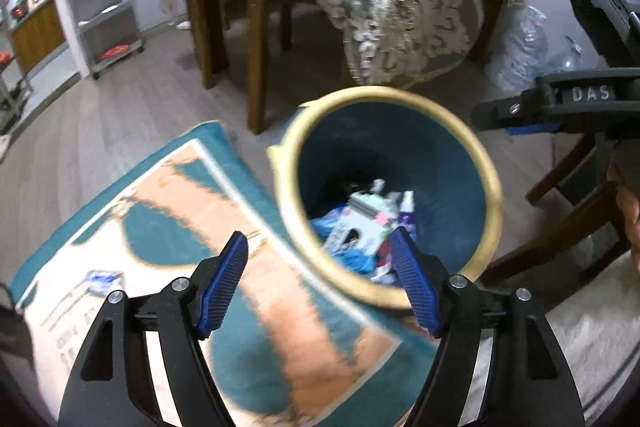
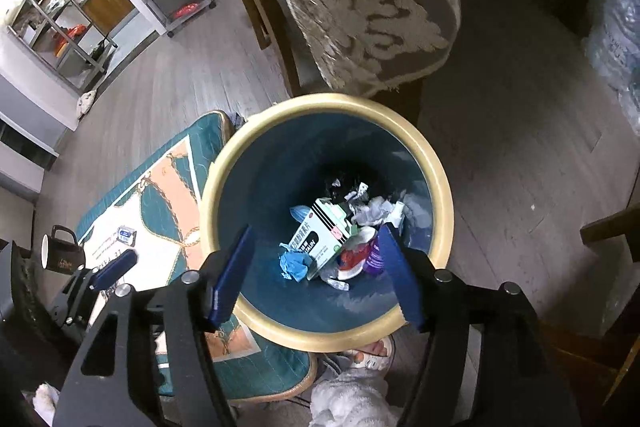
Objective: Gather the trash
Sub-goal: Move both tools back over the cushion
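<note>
A round trash bin with a cream rim and teal inside stands on the floor. In it lie a white medicine box, a crumpled blue glove, a purple bottle and crumpled paper. My right gripper hangs open right above the bin's mouth, nothing between its blue pads. My left gripper is open and empty too, over the bin's near-left rim. In the right wrist view one blue finger of the left gripper shows at lower left.
A teal-and-orange mat lies left of the bin with a small blue-white packet and a black mug on it. Wooden chair legs, a hanging lace tablecloth and clear plastic bags stand behind. A person's slippered foot is by the bin.
</note>
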The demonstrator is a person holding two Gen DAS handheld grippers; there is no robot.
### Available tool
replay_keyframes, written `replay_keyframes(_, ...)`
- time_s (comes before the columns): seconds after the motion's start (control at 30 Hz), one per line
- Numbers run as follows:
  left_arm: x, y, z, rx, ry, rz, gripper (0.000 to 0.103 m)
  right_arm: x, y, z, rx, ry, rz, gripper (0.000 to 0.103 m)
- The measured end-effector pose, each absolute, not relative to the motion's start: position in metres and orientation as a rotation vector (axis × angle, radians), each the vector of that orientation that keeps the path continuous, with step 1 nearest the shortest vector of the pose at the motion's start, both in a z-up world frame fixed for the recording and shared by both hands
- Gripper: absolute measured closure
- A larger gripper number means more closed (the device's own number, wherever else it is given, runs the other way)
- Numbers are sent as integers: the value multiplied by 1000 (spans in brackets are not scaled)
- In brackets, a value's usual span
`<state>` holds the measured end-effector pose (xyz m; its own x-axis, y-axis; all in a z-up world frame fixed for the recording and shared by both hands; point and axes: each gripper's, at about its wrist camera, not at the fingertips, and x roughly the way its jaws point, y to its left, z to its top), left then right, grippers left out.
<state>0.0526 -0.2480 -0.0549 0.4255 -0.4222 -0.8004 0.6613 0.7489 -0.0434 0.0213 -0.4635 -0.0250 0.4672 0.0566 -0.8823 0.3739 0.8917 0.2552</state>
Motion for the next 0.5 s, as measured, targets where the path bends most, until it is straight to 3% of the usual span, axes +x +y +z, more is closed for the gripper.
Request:
replay_keyframes(0.13, 55, -211, -46, 225, 921, -632, 28, 23, -446, -16, 434, 1047, -180, 29)
replay_keyframes(0.5, 38, -86, -51, 121, 972, -380, 28, 44, -352, 7, 347, 998, -32, 27)
